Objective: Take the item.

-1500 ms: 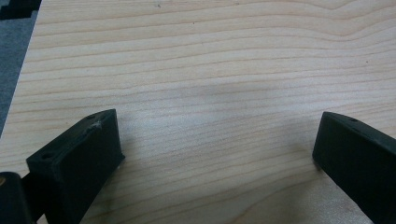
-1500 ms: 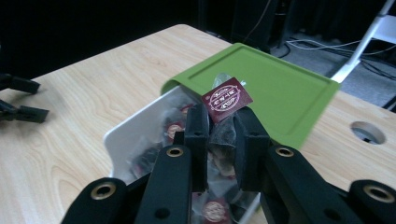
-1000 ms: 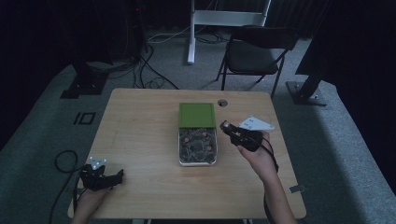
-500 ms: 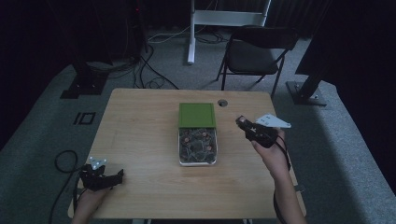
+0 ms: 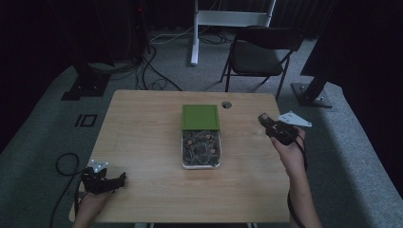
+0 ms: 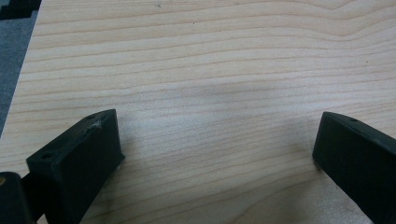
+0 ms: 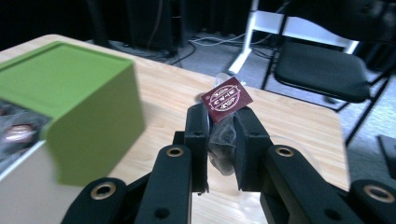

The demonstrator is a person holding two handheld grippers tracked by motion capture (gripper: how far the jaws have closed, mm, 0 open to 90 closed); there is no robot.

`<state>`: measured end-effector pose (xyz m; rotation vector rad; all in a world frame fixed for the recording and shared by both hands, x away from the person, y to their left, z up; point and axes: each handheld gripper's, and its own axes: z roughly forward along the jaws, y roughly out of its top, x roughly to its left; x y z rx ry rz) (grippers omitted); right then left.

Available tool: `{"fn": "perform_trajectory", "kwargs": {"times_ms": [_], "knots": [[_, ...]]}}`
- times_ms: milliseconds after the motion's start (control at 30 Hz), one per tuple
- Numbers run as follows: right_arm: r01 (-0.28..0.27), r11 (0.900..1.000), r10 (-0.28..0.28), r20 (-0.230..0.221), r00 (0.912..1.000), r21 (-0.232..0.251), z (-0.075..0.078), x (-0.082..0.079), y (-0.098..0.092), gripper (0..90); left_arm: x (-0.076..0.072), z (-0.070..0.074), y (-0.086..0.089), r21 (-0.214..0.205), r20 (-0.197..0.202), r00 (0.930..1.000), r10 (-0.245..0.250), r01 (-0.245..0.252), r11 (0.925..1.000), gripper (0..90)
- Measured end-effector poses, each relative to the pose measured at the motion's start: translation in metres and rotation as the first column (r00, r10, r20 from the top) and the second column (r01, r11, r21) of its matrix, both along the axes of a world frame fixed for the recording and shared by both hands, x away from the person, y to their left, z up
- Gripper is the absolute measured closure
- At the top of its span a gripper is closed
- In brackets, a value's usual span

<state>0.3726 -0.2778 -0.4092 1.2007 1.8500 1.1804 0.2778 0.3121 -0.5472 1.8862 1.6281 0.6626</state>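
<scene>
A clear box point(image 5: 201, 166) with several small wrapped packets in it stands mid-table, its green lid point(image 5: 200, 117) lying at its far end. My right gripper point(image 5: 264, 119) hovers over the table's right edge, to the right of the box. In the right gripper view its jaws point(image 7: 223, 126) are shut on a crinkled clear packet with a dark red label point(image 7: 227, 99), and the green lid point(image 7: 70, 93) is close at the left. My left gripper point(image 5: 119, 179) rests at the near left corner, open, with bare wood between its jaws point(image 6: 217, 140).
The wooden table point(image 5: 142, 133) has a round cable hole point(image 5: 226, 104) behind the box. A black folding chair point(image 5: 259, 50) and a white stand point(image 5: 195, 33) are beyond the far edge. Cables point(image 5: 152, 71) lie on the grey floor.
My right gripper has moved to the right, away from the box toward the table's right edge, carrying the packet. The left gripper has stayed where it was.
</scene>
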Motion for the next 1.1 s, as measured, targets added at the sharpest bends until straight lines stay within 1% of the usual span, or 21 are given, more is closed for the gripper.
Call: {"fn": "perform_trajectory", "kwargs": {"times_ms": [200,367,467,567,667,700,1100], "knots": [[0.049,0.9987,-0.049,0.002,0.9988,0.011,-0.002,0.008,-0.015,78.1,0.000,0.000,0.000,0.000,0.000,1.0000,0.000,0.000,1.0000,1.7],[0.077,0.9970,-0.077,-0.007,0.9970,0.005,-0.006,0.017,-0.022,78.1,0.000,0.000,0.000,0.000,0.000,1.0000,0.000,0.000,1.0000,1.7],[0.096,0.9953,-0.096,-0.019,0.9952,0.013,-0.009,0.023,-0.025,78.1,0.000,0.000,0.000,0.000,0.000,1.0000,0.000,0.000,1.0000,1.7],[0.112,0.9937,-0.111,-0.026,0.9934,0.006,-0.013,0.029,-0.028,78.1,0.000,0.000,0.000,0.000,0.000,1.0000,0.000,0.000,1.0000,1.7],[0.126,0.9920,-0.126,-0.034,0.9915,0.010,-0.016,0.033,-0.031,78.1,0.000,0.000,0.000,0.000,0.000,1.0000,0.000,0.000,1.0000,1.7],[0.130,0.9914,-0.129,-0.041,0.9908,0.017,-0.017,0.035,-0.032,78.1,0.000,0.000,0.000,0.000,0.000,1.0000,0.000,0.000,1.0000,1.7],[0.150,0.9887,-0.148,-0.080,0.9857,0.009,-0.033,0.049,-0.030,78.0,0.000,0.000,0.000,0.000,0.000,1.0000,0.000,0.000,1.0000,1.7]]}}
